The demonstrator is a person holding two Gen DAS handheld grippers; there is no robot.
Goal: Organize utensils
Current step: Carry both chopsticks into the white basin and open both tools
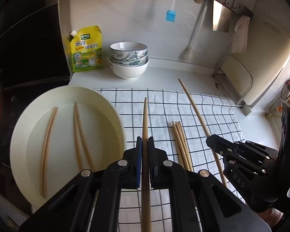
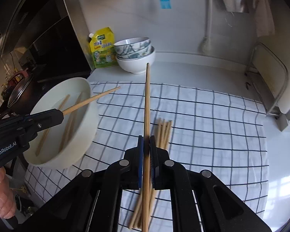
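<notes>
My left gripper [image 1: 145, 141] is shut on a wooden chopstick [image 1: 145, 119] that points forward above the checked cloth [image 1: 212, 119], beside the cream plate [image 1: 110, 104]. The plate holds three chopsticks [image 1: 79, 135]. My right gripper [image 2: 147, 139] is shut on another chopstick [image 2: 147, 96], held above the cloth [image 2: 212, 125]. A bundle of several chopsticks [image 1: 180, 141] lies on the cloth between the grippers; it also shows in the right wrist view [image 2: 164, 131]. The left gripper [image 2: 61, 114] with its chopstick [image 2: 90, 100] shows over the plate [image 2: 87, 127] in the right wrist view. The right gripper [image 1: 210, 141] shows at the right in the left wrist view.
Stacked bowls [image 1: 128, 60] and a yellow-green refill pouch [image 1: 87, 50] stand at the back of the white counter. A blue silicone brush [image 1: 171, 13] hangs on the wall rail. A cutting board in a rack [image 1: 235, 77] stands at the right. A stove with a pan [image 2: 19, 89] is at the left.
</notes>
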